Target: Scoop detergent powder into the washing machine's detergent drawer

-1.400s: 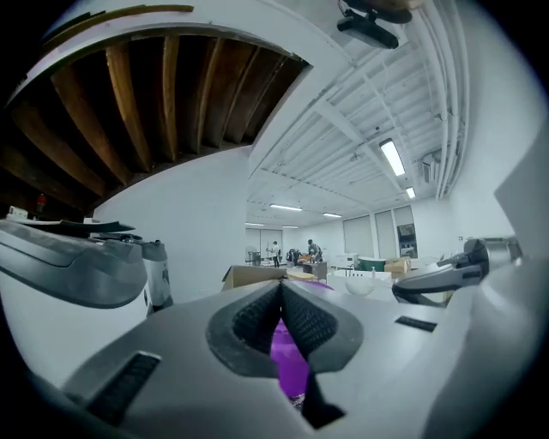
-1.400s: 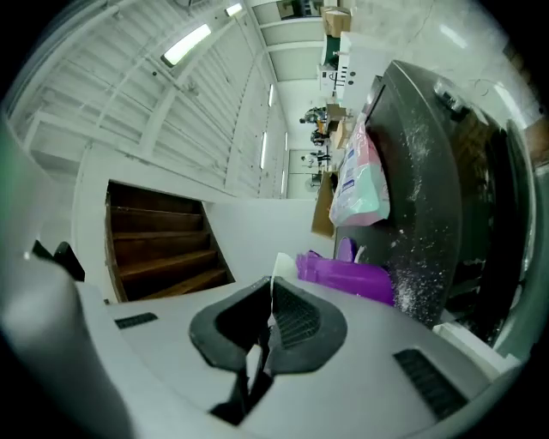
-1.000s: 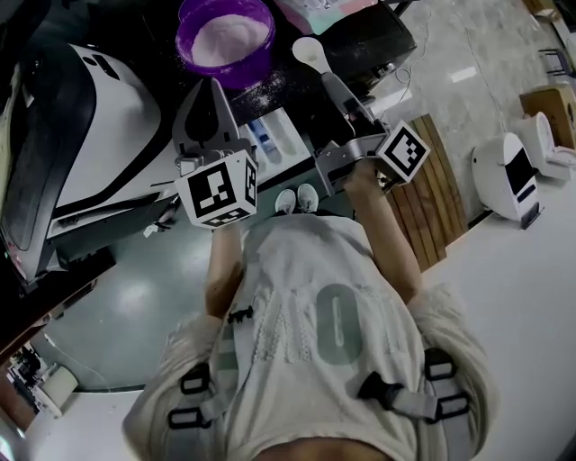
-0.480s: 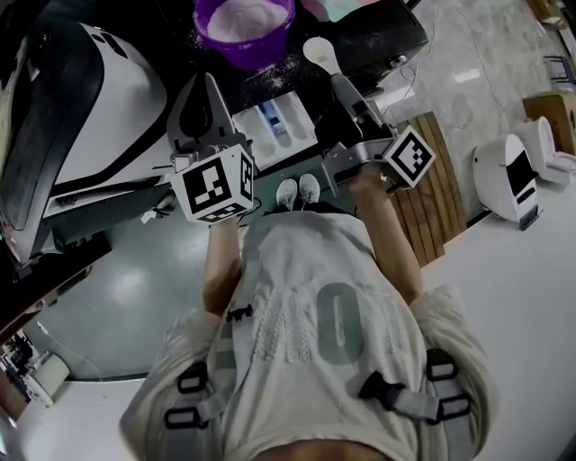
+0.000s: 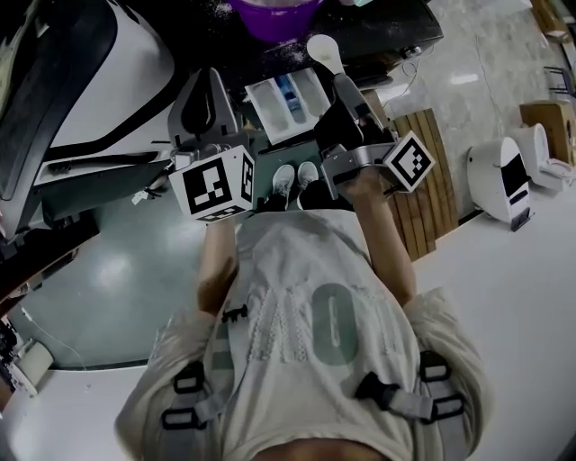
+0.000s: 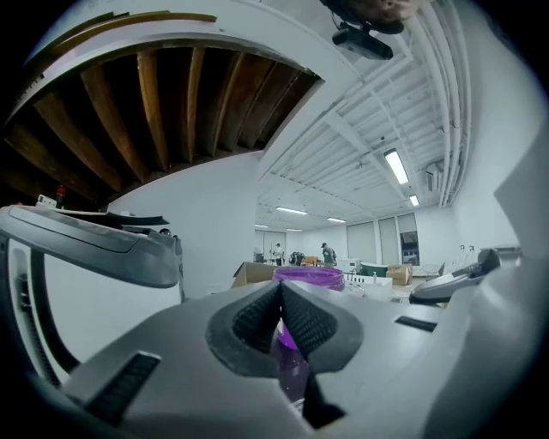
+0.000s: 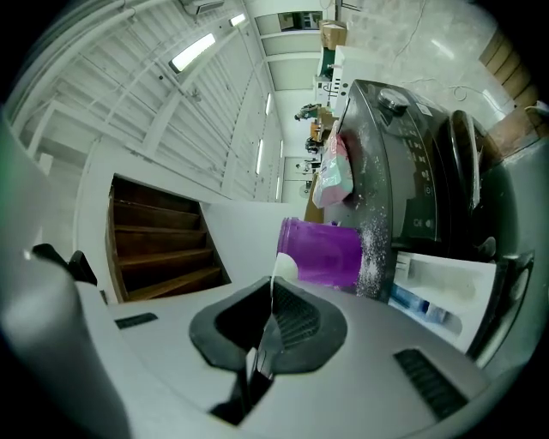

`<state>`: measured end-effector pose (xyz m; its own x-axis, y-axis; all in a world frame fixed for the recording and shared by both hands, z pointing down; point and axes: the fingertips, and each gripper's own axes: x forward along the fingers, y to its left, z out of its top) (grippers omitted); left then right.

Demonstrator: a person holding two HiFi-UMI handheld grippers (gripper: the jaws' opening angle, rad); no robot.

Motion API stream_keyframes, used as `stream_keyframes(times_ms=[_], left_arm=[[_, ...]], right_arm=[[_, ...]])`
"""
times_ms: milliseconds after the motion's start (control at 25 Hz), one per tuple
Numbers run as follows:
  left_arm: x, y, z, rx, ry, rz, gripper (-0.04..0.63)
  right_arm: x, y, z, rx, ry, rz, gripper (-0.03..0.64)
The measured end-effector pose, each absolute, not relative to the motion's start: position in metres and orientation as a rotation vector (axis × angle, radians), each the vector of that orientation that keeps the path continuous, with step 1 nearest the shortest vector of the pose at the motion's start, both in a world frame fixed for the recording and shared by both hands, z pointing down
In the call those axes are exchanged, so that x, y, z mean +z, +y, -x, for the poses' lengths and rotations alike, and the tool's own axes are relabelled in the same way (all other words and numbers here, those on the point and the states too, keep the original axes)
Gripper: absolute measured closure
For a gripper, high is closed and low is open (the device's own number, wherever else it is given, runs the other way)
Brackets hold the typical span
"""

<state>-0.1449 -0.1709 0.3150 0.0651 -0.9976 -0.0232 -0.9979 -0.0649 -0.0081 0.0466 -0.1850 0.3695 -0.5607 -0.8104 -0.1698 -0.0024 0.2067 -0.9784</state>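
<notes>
An open white detergent drawer juts from the dark washing machine. Behind it, a purple bowl of white powder is cut off by the top edge. My right gripper is shut on a white spoon, whose bowl hovers just past the drawer's far right corner. In the right gripper view the spoon shows edge-on between the shut gripper, with the purple bowl and drawer ahead. My left gripper is shut and empty, left of the drawer; its own view faces the bowl.
Spilled powder dusts the machine's top. A pink bag lies on the machine behind the bowl. A second white machine with a dark door stands at the left. A wooden slatted platform and a small white device are on the right.
The view has slid, so the purple bowl now sits at the top edge. The spoon is closer to the drawer than before. Both grippers stay shut.
</notes>
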Motion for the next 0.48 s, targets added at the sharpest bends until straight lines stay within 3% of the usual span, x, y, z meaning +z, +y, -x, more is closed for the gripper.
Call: stream_keyframes(times_ms=[480], left_arm=[[0.314, -0.126, 0.169, 0.02, 2.28, 2.133, 0.575]], right_arm=[[0.372, -0.163, -0.024, -1.483, 1.908, 0.688, 0.607]])
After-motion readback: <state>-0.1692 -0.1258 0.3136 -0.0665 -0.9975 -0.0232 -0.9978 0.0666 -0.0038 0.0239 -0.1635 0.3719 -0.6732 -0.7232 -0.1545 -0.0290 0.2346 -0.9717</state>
